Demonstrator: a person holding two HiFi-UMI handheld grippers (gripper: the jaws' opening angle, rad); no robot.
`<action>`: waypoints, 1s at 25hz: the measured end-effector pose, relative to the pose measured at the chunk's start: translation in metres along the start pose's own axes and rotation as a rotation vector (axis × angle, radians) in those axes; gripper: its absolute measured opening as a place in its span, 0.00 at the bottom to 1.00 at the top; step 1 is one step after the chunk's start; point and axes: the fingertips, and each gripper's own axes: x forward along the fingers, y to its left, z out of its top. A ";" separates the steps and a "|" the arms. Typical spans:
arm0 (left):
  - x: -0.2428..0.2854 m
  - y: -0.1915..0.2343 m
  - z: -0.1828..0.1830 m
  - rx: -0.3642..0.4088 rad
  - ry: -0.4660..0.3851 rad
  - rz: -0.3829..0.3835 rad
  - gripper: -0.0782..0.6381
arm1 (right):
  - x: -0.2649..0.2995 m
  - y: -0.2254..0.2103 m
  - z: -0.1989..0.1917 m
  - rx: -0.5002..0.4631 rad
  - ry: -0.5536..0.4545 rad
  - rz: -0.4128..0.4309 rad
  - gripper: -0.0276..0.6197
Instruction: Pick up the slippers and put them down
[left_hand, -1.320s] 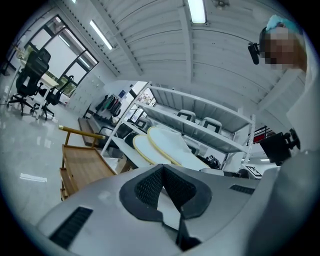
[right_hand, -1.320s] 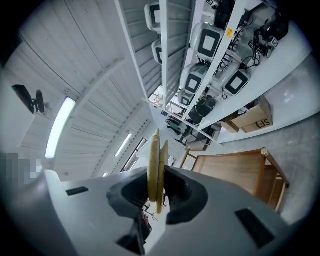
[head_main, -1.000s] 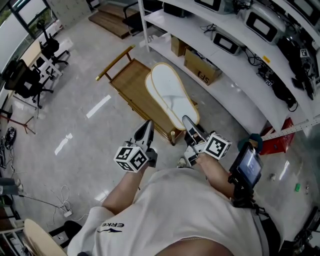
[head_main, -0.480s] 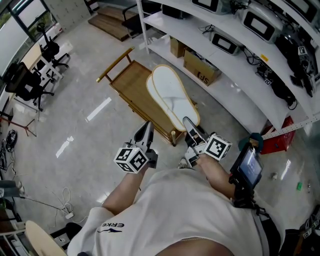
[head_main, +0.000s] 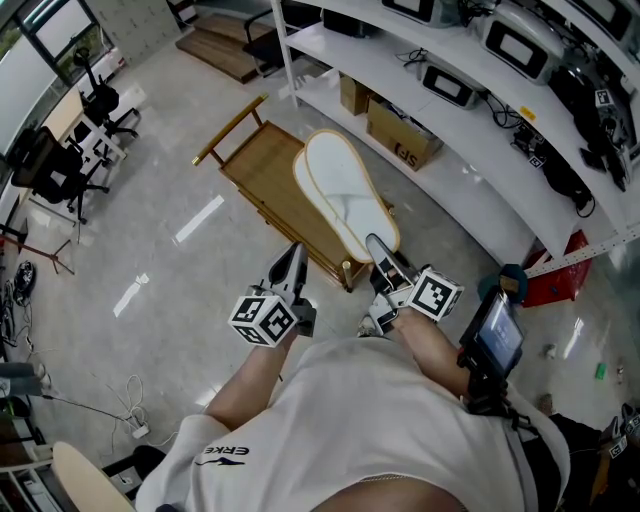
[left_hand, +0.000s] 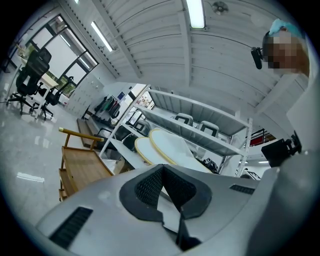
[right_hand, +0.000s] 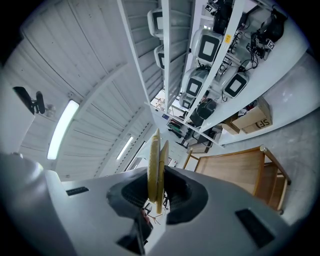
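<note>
The right gripper (head_main: 382, 252) clamps 2 white slippers (head_main: 345, 190) by one end, pressed flat together, over a wooden cart (head_main: 255, 165). The left gripper (head_main: 291, 262) hovers beside it, jaws closed on nothing.

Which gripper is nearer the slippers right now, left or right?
Right. The right gripper is clamped on the near end of the slippers, which stick out beyond its jaws. The left gripper sits off to their left, shut on nothing and clear of them.
</note>
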 end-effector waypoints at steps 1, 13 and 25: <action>0.000 0.000 0.000 -0.001 0.000 0.001 0.11 | 0.000 0.000 0.001 -0.005 -0.001 0.001 0.14; -0.007 0.010 0.000 -0.006 -0.019 0.046 0.11 | 0.012 0.001 -0.009 0.004 0.043 0.023 0.14; -0.070 0.054 0.022 -0.017 -0.103 0.206 0.11 | 0.060 0.025 -0.068 0.043 0.217 0.108 0.14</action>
